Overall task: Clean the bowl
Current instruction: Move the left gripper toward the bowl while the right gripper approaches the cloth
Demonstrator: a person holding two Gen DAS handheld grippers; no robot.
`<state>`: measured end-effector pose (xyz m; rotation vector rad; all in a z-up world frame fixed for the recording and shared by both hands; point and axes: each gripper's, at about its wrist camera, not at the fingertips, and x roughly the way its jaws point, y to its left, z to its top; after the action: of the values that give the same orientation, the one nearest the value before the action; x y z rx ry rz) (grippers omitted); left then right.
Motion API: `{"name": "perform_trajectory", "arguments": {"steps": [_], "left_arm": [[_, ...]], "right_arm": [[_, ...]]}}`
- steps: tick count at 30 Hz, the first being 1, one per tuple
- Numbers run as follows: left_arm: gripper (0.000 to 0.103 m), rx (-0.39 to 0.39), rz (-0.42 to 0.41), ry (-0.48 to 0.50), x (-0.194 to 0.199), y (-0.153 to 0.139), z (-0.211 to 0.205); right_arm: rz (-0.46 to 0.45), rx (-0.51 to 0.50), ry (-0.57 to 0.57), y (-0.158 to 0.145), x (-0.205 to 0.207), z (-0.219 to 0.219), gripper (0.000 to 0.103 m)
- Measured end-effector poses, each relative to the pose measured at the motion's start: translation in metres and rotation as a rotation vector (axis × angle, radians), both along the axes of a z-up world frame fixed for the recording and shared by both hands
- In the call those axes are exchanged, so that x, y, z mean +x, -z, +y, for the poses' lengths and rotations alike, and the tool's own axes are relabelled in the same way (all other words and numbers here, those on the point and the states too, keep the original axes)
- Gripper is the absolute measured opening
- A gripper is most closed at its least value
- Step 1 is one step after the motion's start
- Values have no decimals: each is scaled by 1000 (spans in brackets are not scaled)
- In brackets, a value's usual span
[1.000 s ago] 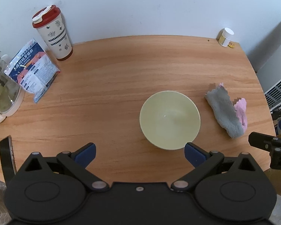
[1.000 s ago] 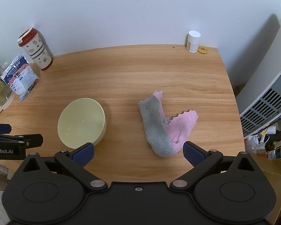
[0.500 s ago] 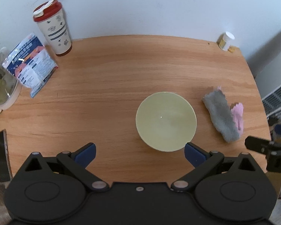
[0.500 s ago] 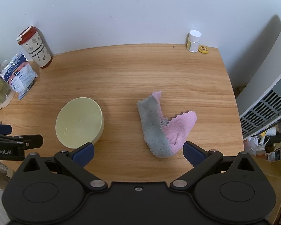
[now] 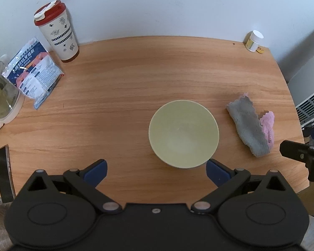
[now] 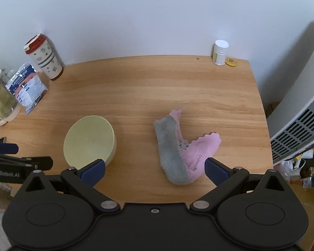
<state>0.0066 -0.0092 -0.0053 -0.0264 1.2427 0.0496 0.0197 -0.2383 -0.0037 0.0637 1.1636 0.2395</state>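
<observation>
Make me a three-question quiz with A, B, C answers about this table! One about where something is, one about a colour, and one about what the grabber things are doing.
1. Where does the cloth lie?
A. Inside the bowl
B. On the table beside the bowl
C. On top of the cup

2. What colour is the lid of the cup?
A. Red
B. Green
C. Black

3. What is the right gripper doing?
A. Squeezing the cloth
B. Holding the bowl
C. Open, holding nothing

Answers:
1. B: the cloth is flat on the table, apart from the bowl.
2. A: the cup's top is red with a white tab.
3. C: its jaws stand wide apart with the cloth lying loose between them; the left gripper is open too.
</observation>
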Motion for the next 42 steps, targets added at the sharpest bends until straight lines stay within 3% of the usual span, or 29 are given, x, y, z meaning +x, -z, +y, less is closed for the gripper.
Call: {"name": "perform_trajectory", "arguments": {"steps": [10,14,19,24,33,39,42], "left_arm": [[103,-34,42,-61,8,9,8],[103,1,28,-102,10,14,9],[103,6,50,-139,10,21,3],[103,28,56,-145,11,21,-4],[103,9,56,-189,9,21,-10],[103,-20,24,-220,7,19,-12],[103,12,1,-250,4,20,-14]], "right_arm": [[-124,165,-38,-6,10,-27,103],[-108,86,-110,14,17,-23,103],[-153,-55,-275,29,21,-16,103],[-114,18,-241,31,28,-28,103],[-127,38,-184,19,35,-36,103],[-140,28,-231,13,40,-41,103],[-107,51,-262,16,47,-46,103]]}}
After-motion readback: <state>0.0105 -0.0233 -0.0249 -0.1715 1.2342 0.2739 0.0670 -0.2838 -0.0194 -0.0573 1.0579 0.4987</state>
